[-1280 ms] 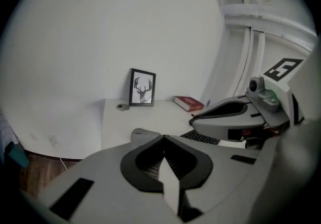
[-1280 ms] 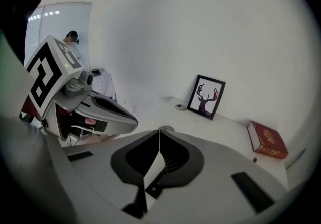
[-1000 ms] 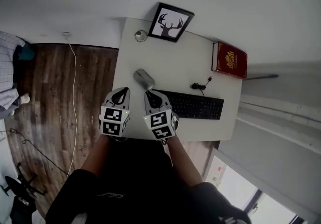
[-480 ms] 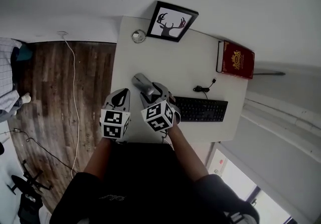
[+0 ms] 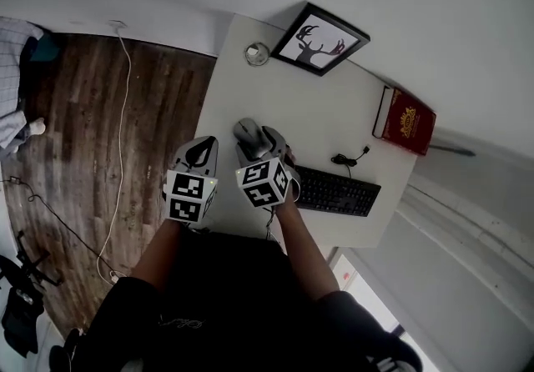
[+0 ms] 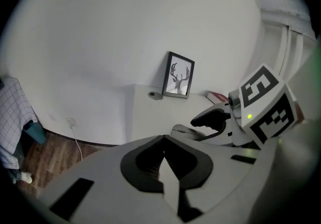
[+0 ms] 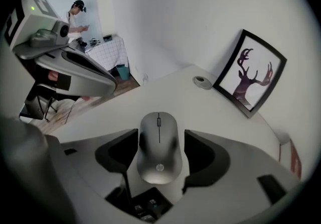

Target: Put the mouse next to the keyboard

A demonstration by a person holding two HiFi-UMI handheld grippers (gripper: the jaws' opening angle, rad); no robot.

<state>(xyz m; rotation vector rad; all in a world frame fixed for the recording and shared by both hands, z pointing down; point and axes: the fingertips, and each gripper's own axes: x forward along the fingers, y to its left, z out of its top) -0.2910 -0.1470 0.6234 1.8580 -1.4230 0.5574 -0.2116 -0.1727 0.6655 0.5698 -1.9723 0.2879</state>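
Right gripper (image 7: 161, 138) spread wide over the mouse (image 7: 159, 153); left gripper (image 6: 163, 158) closed and empty.

The right gripper's jaws have just been opening and now stand wide apart, one on each side of the grey mouse, with the pads not pressing on it. The mouse lies flat on the white desk (image 5: 325, 116), just off the left end of the black keyboard (image 5: 338, 193), with its wheel end pointing away from the gripper. The left gripper hangs beside the right one at the desk's near edge, its jaws together with nothing between them. Farther back on the desk are a framed deer picture (image 5: 324, 38), a small round thing (image 5: 257, 53) and a red book (image 5: 406, 122).
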